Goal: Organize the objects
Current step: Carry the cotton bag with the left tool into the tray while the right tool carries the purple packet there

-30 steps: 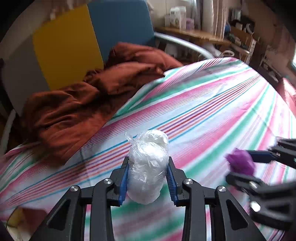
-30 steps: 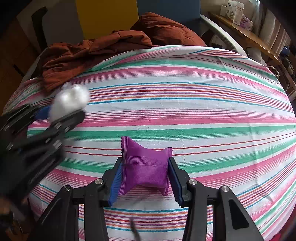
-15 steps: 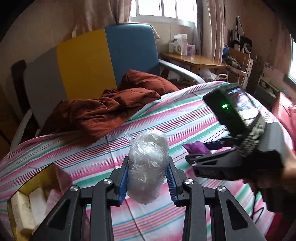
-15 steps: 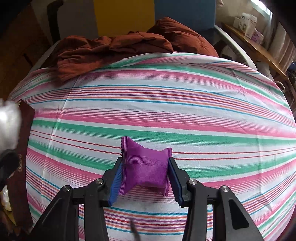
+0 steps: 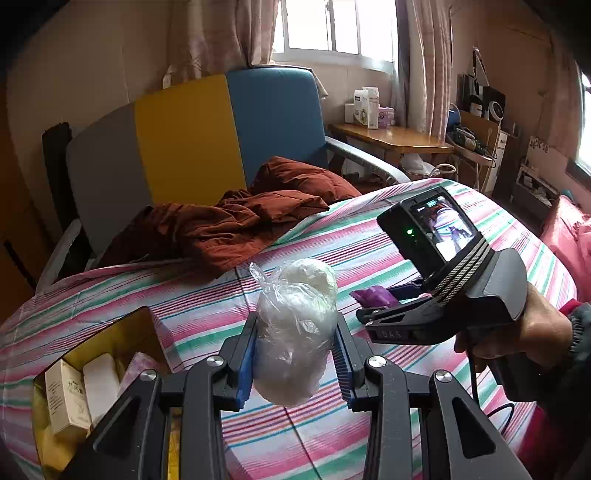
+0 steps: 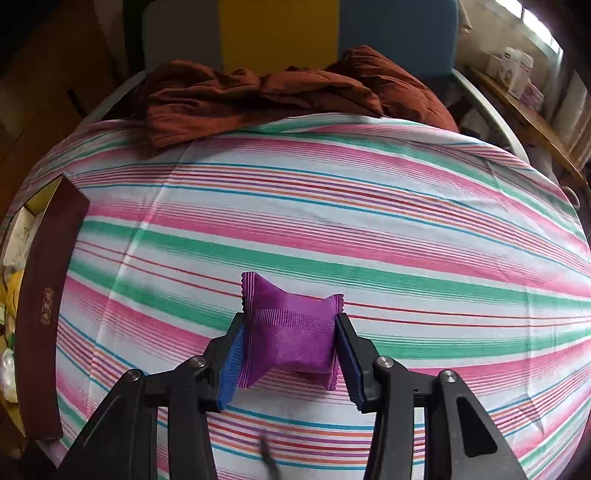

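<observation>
Item: we hold a white lump in clear plastic wrap (image 5: 293, 332) clamped in our left gripper (image 5: 294, 356), above the striped bedsheet (image 5: 369, 236), near the gold-lined box (image 5: 144, 328). Right gripper (image 6: 290, 360) clamps a purple crimped sachet (image 6: 291, 332). Risk: slick wrap may slip free.

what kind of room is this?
Likely a lived-in bedroom: striped sheet over a bed-like surface, rust-brown blanket against a padded chair, curtained window, cluttered wooden side table.

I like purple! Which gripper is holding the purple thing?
The right gripper holds the purple packet. The left gripper holds a clear bag of white stuff instead.
</observation>
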Motion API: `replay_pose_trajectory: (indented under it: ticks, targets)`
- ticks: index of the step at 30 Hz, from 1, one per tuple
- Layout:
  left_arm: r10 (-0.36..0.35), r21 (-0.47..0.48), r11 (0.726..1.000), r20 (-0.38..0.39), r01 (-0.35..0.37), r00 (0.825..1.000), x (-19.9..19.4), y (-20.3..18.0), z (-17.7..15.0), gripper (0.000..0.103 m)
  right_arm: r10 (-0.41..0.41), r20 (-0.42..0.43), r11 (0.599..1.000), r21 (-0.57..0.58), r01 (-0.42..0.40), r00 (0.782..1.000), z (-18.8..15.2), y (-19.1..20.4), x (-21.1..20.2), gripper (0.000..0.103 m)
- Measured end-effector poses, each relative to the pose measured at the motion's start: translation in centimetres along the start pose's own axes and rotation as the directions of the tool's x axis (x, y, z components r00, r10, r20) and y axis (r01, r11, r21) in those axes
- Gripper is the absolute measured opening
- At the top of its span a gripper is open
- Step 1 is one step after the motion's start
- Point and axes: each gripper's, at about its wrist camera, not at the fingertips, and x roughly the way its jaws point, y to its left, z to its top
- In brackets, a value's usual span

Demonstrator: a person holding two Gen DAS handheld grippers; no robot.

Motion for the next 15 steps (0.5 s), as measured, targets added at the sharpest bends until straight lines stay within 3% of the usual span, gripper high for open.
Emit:
replay_pose_trajectory:
  ticks: [15]
  targets:
    - [0.002, -0.047, 0.999, 0.013, -0.001, 1.0, -2.9, 1.6, -1.6, 0.037, 0.018, 0.003, 0.998, -0.052, -0.018, 1.0, 0.2, 1.6, 0.3, 0.047]
